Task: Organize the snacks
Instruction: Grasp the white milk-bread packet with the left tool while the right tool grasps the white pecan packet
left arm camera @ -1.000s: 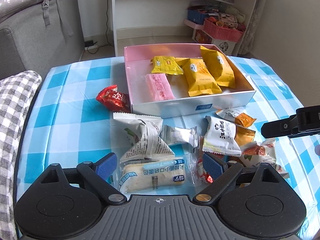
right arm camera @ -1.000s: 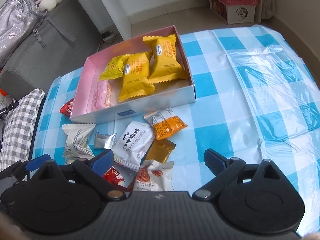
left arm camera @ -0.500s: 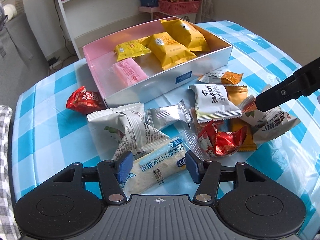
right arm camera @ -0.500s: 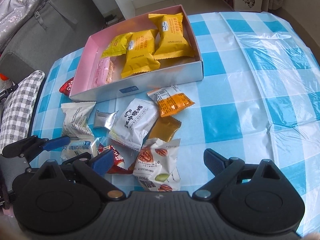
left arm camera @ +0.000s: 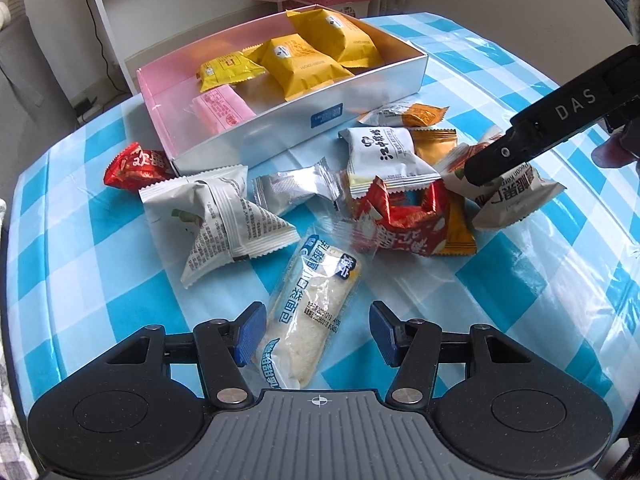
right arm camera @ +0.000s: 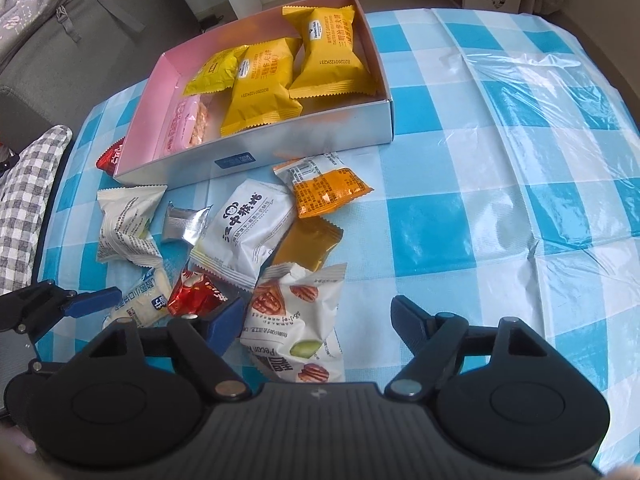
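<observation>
— Four packets are seen inside the box (right arm camera: 256, 151): three yellow packets (right arm camera: 262, 80) and one pink packet (right arm camera: 182, 126). The box is set at the far side of the bench (right arm camera: 460, 216), on a blue checked cloth.

— And what is left outside it?

— Nine loose packets can be counted in front of the box. Two red packets are there, one (left arm camera: 136, 165) at the box's left corner and one (left arm camera: 400, 220) in the pile. Two white printed packets, one silver packet (left arm camera: 296, 188), one orange-and-white packet (right arm camera: 324, 188), one plain amber packet (right arm camera: 308, 246), one nut packet (right arm camera: 296, 320) and one clear-wrapped bread roll (left arm camera: 312, 312) are also seen. The task is judged less than half done.

— How are the grippers placed?

— The left gripper (left arm camera: 318, 330) is held spread wide around the near end of the bread roll; one pad is just beside the wrapper, the other apart from it. The right gripper (right arm camera: 316, 322) is likewise spread around the nut packet, and nothing is clamped.
</observation>
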